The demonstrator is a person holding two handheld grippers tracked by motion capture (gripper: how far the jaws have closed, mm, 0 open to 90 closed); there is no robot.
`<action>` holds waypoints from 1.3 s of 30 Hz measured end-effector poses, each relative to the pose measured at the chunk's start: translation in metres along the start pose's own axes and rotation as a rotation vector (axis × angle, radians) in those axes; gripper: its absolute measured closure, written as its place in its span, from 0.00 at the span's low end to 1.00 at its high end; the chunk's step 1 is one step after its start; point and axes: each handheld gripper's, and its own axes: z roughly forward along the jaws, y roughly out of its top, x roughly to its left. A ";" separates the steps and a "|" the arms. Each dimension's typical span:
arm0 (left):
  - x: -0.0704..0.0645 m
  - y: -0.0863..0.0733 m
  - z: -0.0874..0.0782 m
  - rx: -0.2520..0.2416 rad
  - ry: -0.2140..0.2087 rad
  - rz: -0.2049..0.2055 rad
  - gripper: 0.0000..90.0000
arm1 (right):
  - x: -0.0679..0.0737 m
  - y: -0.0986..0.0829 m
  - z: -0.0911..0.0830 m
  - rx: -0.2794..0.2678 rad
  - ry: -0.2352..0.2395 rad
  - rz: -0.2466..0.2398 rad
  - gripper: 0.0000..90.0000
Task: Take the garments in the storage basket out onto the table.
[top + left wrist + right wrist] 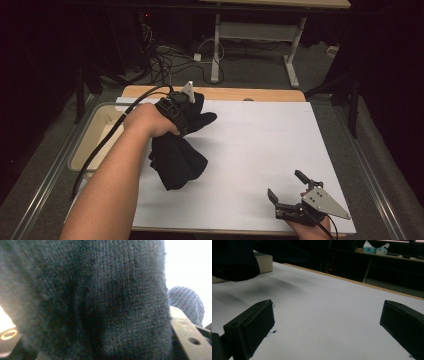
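While gripper-held, black garment (177,155) hanging lengthwise downward

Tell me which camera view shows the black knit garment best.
The high view: the whole black knit garment hangs from the left gripper over the white table, next to the bin. The left gripper view gives a blurred close-up of the weave; the right gripper view catches a dark corner.

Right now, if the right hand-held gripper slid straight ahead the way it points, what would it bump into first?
Probably nothing: the right hand-held gripper faces bare white tabletop; the dark knitted garment hangs off to one side.
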 end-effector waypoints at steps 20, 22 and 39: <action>-0.016 0.008 0.039 -0.177 -0.102 0.014 0.54 | -0.001 -0.001 0.000 0.001 -0.002 0.000 0.00; -0.016 0.007 0.043 -0.208 -0.114 0.010 0.54 | -0.001 -0.001 0.000 0.000 -0.002 0.001 0.00; -0.018 0.000 0.086 -0.494 -0.064 -0.026 0.53 | -0.001 0.000 -0.001 -0.004 -0.005 0.001 0.00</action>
